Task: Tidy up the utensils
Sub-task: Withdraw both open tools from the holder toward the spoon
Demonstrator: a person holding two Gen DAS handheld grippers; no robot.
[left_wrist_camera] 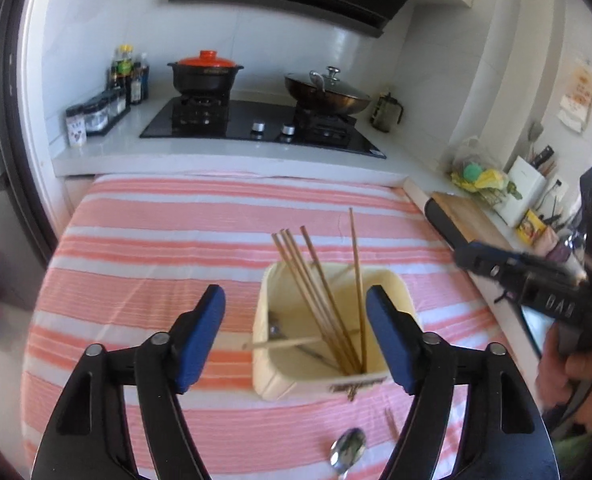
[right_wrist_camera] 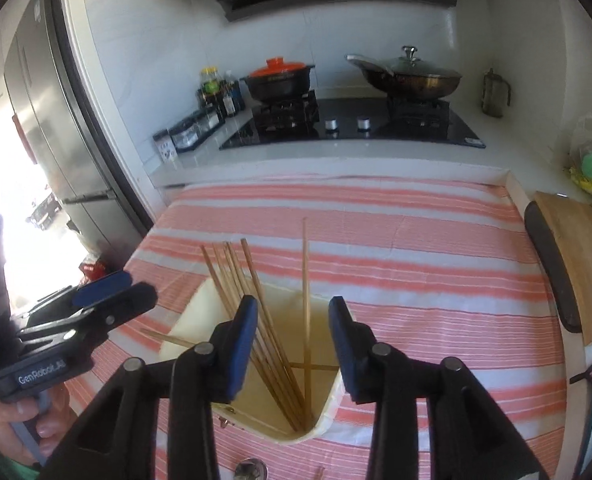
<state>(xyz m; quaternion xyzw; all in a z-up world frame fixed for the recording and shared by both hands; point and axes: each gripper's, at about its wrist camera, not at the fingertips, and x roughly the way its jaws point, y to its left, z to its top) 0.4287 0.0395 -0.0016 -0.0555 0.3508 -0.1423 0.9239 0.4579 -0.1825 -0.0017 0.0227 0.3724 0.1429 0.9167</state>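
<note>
A cream utensil holder (left_wrist_camera: 292, 376) stands on the pink striped cloth and holds several wooden chopsticks (left_wrist_camera: 320, 292); one chopstick lies across its rim. A metal utensil lies inside it. My left gripper (left_wrist_camera: 296, 336) is open and empty, just before the holder. A metal spoon (left_wrist_camera: 348, 454) and a chopstick tip (left_wrist_camera: 391, 424) lie on the cloth near me. In the right wrist view the holder (right_wrist_camera: 332, 408) and chopsticks (right_wrist_camera: 256, 320) sit between the fingers of my right gripper (right_wrist_camera: 292, 344), which is open and empty above it. The spoon (right_wrist_camera: 250, 472) shows at the bottom edge.
A stove with a black pot with a red lid (left_wrist_camera: 206, 74) and a lidded wok (left_wrist_camera: 328, 90) stands on the counter behind. Condiment jars (left_wrist_camera: 96, 114) sit at the left. A wooden cutting board (right_wrist_camera: 572, 264) lies at the right. A fridge (right_wrist_camera: 56, 140) stands at the left.
</note>
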